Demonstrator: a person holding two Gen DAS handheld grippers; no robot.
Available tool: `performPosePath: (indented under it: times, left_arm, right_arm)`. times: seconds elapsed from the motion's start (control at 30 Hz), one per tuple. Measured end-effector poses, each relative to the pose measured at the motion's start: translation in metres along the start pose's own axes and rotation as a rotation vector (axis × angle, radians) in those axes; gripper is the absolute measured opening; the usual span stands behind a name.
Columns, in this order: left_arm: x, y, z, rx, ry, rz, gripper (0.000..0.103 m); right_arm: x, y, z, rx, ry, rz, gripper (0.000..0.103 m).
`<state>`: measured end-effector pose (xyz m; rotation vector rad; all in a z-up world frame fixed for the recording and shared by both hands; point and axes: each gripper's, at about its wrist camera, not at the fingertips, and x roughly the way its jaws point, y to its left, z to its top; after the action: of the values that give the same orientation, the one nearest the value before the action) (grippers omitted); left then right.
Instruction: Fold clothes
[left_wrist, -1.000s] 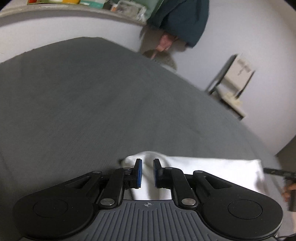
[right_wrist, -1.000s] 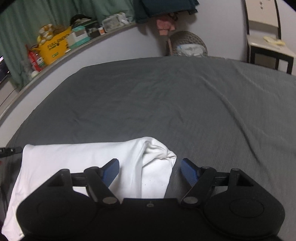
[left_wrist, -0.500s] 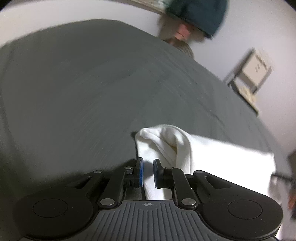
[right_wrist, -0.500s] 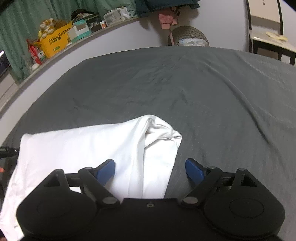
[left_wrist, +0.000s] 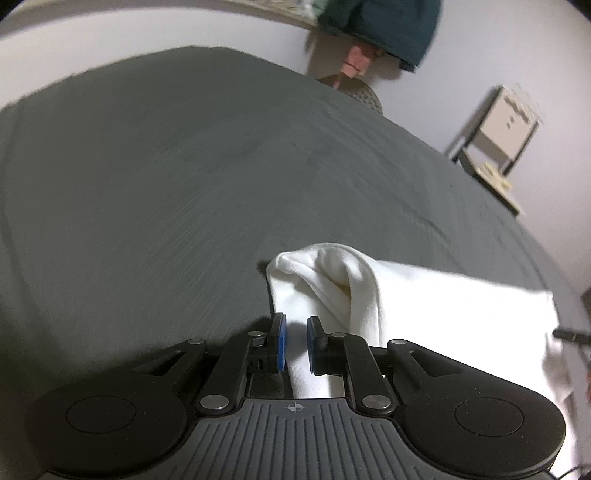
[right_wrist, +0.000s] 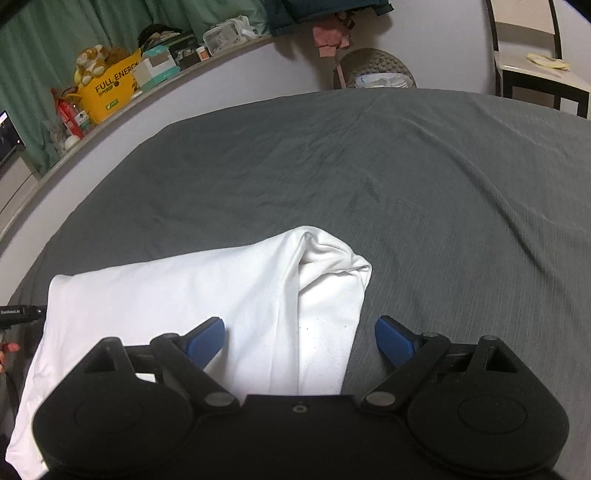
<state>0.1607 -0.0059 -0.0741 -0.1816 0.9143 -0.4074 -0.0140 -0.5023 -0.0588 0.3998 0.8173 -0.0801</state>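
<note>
Left wrist: left gripper (left_wrist: 294, 345) nearly closed with a narrow gap, over the folded white cotton garment (left_wrist: 406, 295) on the grey bedsheet (left_wrist: 184, 184); pinching unclear. Right wrist: right gripper (right_wrist: 299, 339) spread wide, straddling the garment's (right_wrist: 184, 295) folded end, likely lining up a grab.

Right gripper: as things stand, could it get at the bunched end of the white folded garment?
Probably yes. The right gripper is wide open above the white folded garment on the dark grey bedsheet, with nothing in between.
</note>
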Motion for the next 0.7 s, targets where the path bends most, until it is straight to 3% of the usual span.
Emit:
performPosePath:
  times: [0.03, 0.1, 0.13, 0.17, 0.27, 0.33, 0.43, 0.6, 0.7]
  left_arm:
    - [-0.006, 0.000, 0.001, 0.010, 0.004, 0.000, 0.013]
    - [-0.008, -0.002, 0.006, 0.000, 0.011, -0.024, 0.043]
    - [-0.012, -0.004, 0.010, 0.003, -0.001, -0.036, 0.069]
    - [-0.016, -0.009, 0.012, 0.028, -0.025, -0.014, 0.085]
    - [-0.022, -0.019, 0.025, 0.091, -0.068, 0.038, 0.093]
    - [-0.024, -0.009, 0.034, 0.021, -0.066, -0.007, 0.103]
    - [-0.021, 0.013, 0.044, -0.128, -0.063, -0.133, 0.103]
    - [-0.004, 0.030, 0.067, -0.208, -0.023, -0.152, 0.103]
    - [0.011, 0.036, 0.081, -0.244, 0.020, -0.163, 0.103]
  right_arm:
    - [0.000, 0.001, 0.001, -0.003, 0.002, -0.002, 0.089]
    - [0.000, 0.002, 0.002, -0.007, 0.005, -0.003, 0.089]
    - [0.001, 0.002, 0.002, -0.006, 0.006, -0.003, 0.089]
    - [0.000, 0.002, 0.002, -0.006, 0.007, -0.002, 0.089]
    - [0.000, 0.001, 0.002, -0.009, 0.012, -0.001, 0.089]
    - [-0.002, 0.002, 0.004, -0.008, 0.011, 0.004, 0.089]
    - [-0.007, 0.002, 0.008, -0.011, -0.006, 0.015, 0.089]
    - [-0.015, 0.000, 0.029, -0.065, -0.023, 0.049, 0.086]
    - [-0.008, -0.006, 0.043, -0.074, 0.022, 0.059, 0.074]
